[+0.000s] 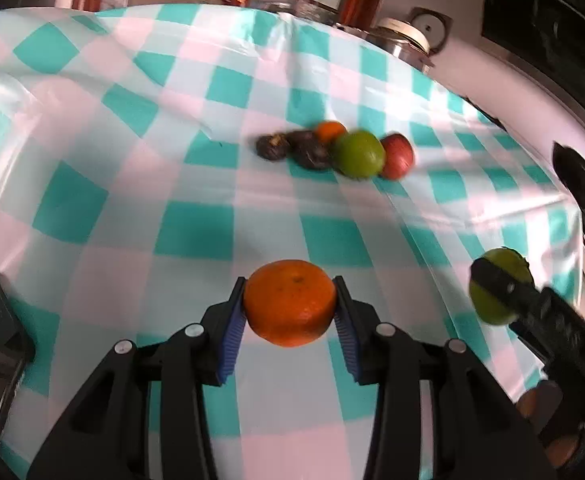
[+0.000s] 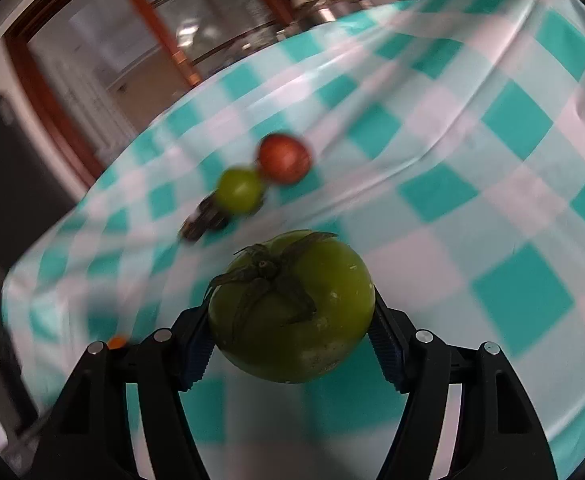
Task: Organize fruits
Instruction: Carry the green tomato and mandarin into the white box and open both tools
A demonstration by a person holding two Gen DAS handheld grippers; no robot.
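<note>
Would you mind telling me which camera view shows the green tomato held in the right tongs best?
The right wrist view: the green tomato fills the centre, sharp, its stem and calyx visible between the right tongs. The left wrist view catches it only at the right edge, blurred and partly hidden by a tong finger.

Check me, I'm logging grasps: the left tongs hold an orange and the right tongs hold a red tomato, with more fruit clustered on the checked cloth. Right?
Not quite. The right tongs hold a green tomato, not a red one, as the right wrist view shows. The rest stands: the left tongs hold the orange, and more fruit is clustered on the checked cloth.
</note>
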